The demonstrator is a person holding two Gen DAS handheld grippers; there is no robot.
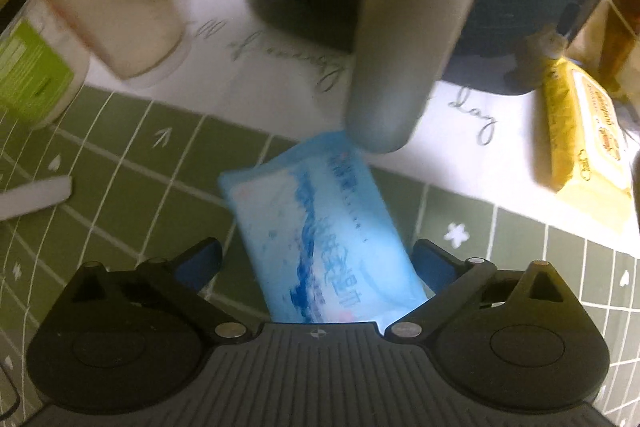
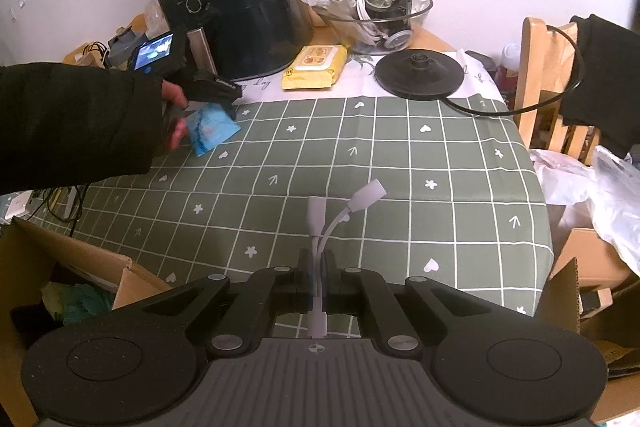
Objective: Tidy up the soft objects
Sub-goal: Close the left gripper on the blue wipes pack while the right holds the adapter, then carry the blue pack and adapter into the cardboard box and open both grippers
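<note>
**Loose hold on the blue pack, crowded back edge**

The left gripper has the blue pack between its fingers, but the jaws stand apart with a gap on the left side, so nothing is clamped. The pack lies tilted on the surface, its far corner just at the air fryer handle. The right gripper is pressed together on a white cable, whose two forked ends stick out ahead over the cloth.

Likely trouble: if the left gripper lifts before it closes, the soft pack will probably slide out or fold. A forward push would jam it against the handle or the air fryer. The cable's free ends could snag while swinging.

Room is tight at the back left: a white cup and a green-labelled bottle stand near, and the yellow pack lies to the right. The middle of the surface is open. Its near edge drops to a cardboard box on the left.
</note>
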